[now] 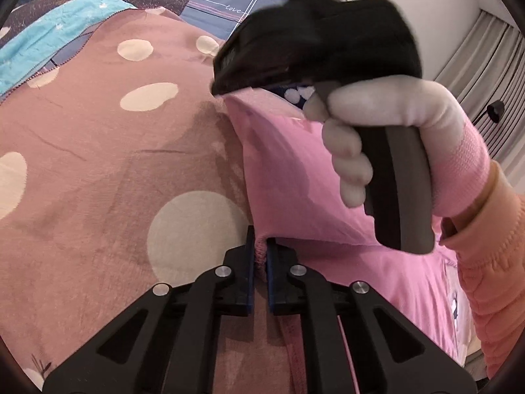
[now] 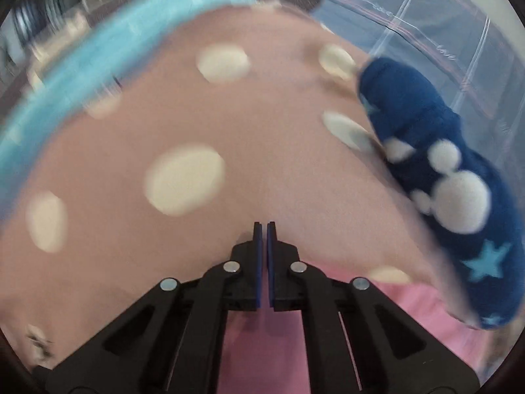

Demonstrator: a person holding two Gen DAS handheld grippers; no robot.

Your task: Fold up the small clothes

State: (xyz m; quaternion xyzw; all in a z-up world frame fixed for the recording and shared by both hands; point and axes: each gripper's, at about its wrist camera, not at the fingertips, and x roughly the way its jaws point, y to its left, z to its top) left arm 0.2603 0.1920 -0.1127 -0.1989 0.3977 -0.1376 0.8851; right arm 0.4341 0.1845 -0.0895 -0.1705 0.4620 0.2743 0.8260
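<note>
Left gripper (image 1: 261, 246) pinched tight on pink cloth (image 1: 288, 170). Right gripper (image 1: 223, 88) above cloth, gloved hand (image 1: 377, 151) wrapped round handle; squeezed nearly closed, cannot tell if holding anything.

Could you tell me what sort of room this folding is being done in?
Most likely a bedroom: the pink garment lies on a dotted bedspread, with a plaid sheet beyond and pleated curtains along the wall.

Soft, even indoor light. My left view is sharp, with faint shadows on the spotted bedspread (image 1: 98, 164); my right view smears with motion blur. Fisheye bends both edges.
</note>
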